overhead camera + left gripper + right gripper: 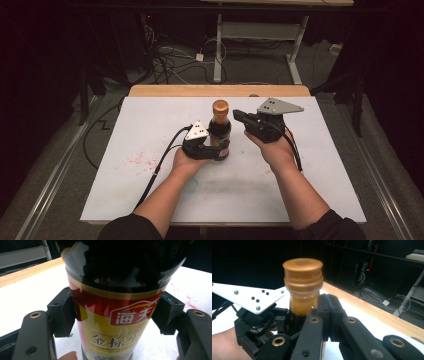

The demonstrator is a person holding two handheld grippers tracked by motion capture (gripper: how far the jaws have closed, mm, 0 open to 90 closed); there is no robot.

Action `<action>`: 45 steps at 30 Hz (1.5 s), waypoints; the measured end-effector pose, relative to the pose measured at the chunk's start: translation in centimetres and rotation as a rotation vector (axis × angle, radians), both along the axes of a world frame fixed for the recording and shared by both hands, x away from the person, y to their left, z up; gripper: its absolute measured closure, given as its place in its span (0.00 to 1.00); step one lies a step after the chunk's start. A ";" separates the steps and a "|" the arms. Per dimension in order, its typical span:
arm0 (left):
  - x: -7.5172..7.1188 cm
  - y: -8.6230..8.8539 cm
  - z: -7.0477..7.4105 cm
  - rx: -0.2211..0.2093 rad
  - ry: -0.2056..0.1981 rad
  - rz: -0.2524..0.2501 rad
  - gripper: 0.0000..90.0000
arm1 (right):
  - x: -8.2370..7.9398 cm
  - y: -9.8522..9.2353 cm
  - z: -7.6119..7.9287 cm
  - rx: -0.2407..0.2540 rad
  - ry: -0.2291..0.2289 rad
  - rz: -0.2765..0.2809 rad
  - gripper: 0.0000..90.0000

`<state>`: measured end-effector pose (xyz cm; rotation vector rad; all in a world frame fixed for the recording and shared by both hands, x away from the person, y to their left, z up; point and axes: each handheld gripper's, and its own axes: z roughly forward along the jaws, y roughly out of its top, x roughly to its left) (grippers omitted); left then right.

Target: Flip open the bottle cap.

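Note:
A dark sauce bottle (220,127) with a gold cap and a red and yellow label stands upright in the middle of the white table (145,125). My left gripper (218,150) is shut on the bottle's labelled body (112,315), one pad pressed against each side. My right gripper (239,116) hovers just right of the bottle's neck, at cap height. In the right gripper view its two pads (329,312) meet with nothing between them, and the gold cap (303,267) rises just beyond and to their left.
Faint red specks (137,161) stain the table's left part. A wooden strip (220,90) runs along the far edge. Beyond it are cables on the floor (170,60) and the legs of a white desk (218,45).

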<state>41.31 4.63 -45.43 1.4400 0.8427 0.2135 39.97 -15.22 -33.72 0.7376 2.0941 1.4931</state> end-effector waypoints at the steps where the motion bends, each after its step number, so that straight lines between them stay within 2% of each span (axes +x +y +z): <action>1: 0.0 0.2 0.0 0.022 -0.004 -0.008 0.31 | 0.0 0.0 0.2 0.002 0.006 0.003 1.00; 3: 0.0 0.2 0.0 0.020 -0.004 -0.008 0.31 | 0.0 0.1 0.5 0.005 0.017 0.004 1.00; 8: 0.0 0.2 0.0 0.020 -0.004 -0.007 0.31 | -0.1 0.4 1.1 -0.007 0.004 0.008 1.00; 19: 0.0 0.1 0.0 0.011 -0.003 -0.003 0.31 | -0.2 1.2 2.1 -0.057 -0.016 0.019 1.00; 20: -0.2 -1.0 0.3 -0.156 0.030 0.042 0.31 | -0.2 1.3 2.1 -0.059 -0.015 0.017 1.00; 21: 0.0 0.1 0.0 0.011 -0.005 -0.004 0.31 | -0.2 1.3 2.1 -0.059 -0.013 0.017 1.00; 22: -0.2 -0.6 0.1 -0.093 0.010 0.009 0.31 | -0.2 1.3 2.1 -0.059 -0.009 0.017 1.00; 24: -0.2 -0.5 0.1 -0.068 0.007 0.001 0.31 | -0.1 1.3 2.0 -0.061 -0.008 0.020 1.00; 25: -0.2 -1.1 0.2 -0.151 0.025 0.043 0.31 | -0.2 1.3 2.1 -0.064 -0.009 0.020 1.00; 26: -0.1 -0.1 0.0 -0.004 -0.005 0.006 0.31 | -0.2 1.3 2.1 -0.066 -0.010 0.020 1.00; 27: -0.1 -0.1 0.0 -0.004 -0.005 0.006 0.31 | -0.2 1.3 2.1 -0.066 -0.010 0.020 1.00; 28: -0.1 0.0 0.0 0.016 -0.010 0.000 0.32 | -0.2 1.3 2.1 -0.071 -0.008 0.023 1.00; 29: -0.2 -1.1 0.2 -0.148 0.022 0.045 0.32 | -0.2 1.3 2.1 -0.071 -0.008 0.023 1.00; 30: -0.1 0.0 -0.1 0.018 -0.011 0.004 0.32 | -0.2 1.3 2.2 -0.075 -0.005 0.026 1.00; 34: -0.1 -0.2 -0.1 0.003 -0.010 0.012 0.32 | -0.2 1.3 2.3 -0.084 -0.006 0.030 1.00; 35: -0.3 -0.7 0.1 -0.079 0.000 0.016 0.32 | -0.2 1.4 2.3 -0.092 -0.010 0.028 1.00; 36: -0.3 -0.6 0.0 -0.064 -0.003 0.013 0.32 | -0.2 1.4 2.3 -0.092 -0.010 0.028 1.00; 45: -0.4 -0.7 0.1 -0.063 -0.003 0.022 0.32 | -0.2 1.5 2.5 -0.107 -0.008 0.027 1.00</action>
